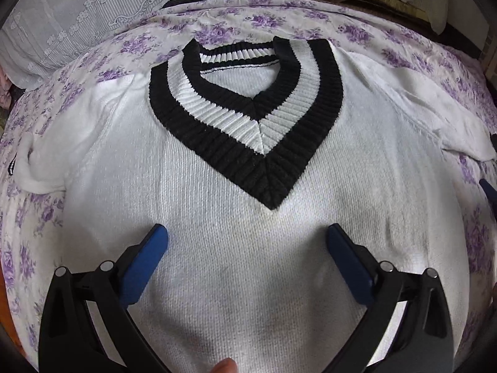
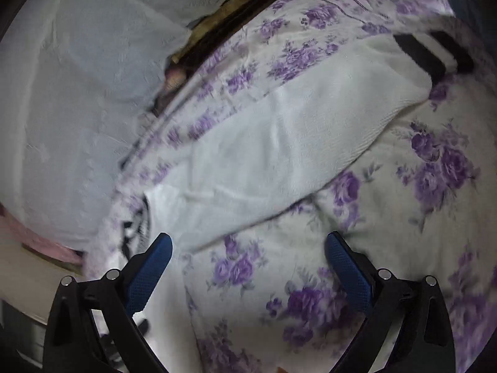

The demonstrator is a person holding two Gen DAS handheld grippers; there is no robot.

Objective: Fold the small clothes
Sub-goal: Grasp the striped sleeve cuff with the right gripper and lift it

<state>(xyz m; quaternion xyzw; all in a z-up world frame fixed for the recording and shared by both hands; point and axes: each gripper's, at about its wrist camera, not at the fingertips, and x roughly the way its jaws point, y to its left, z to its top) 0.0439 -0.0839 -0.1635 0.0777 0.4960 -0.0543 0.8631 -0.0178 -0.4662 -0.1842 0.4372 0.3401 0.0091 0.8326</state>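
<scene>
A white knit sweater (image 1: 236,217) with a black and white V-neck collar (image 1: 248,118) lies flat, front up, on a bed with a purple-flowered sheet (image 1: 419,62). My left gripper (image 1: 247,233) is open and empty, just above the sweater's chest below the collar. My right gripper (image 2: 248,241) is open and empty over the sheet, just short of the sweater's right sleeve (image 2: 295,143). That sleeve stretches out to a black-striped cuff (image 2: 431,52). The left sleeve (image 1: 43,161) is bunched at the left edge.
A pale embroidered pillow (image 1: 77,21) lies at the head of the bed and fills the left of the right wrist view (image 2: 71,108). Dark clutter (image 2: 236,15) sits behind the bed. The sheet (image 2: 310,295) spreads under my right gripper.
</scene>
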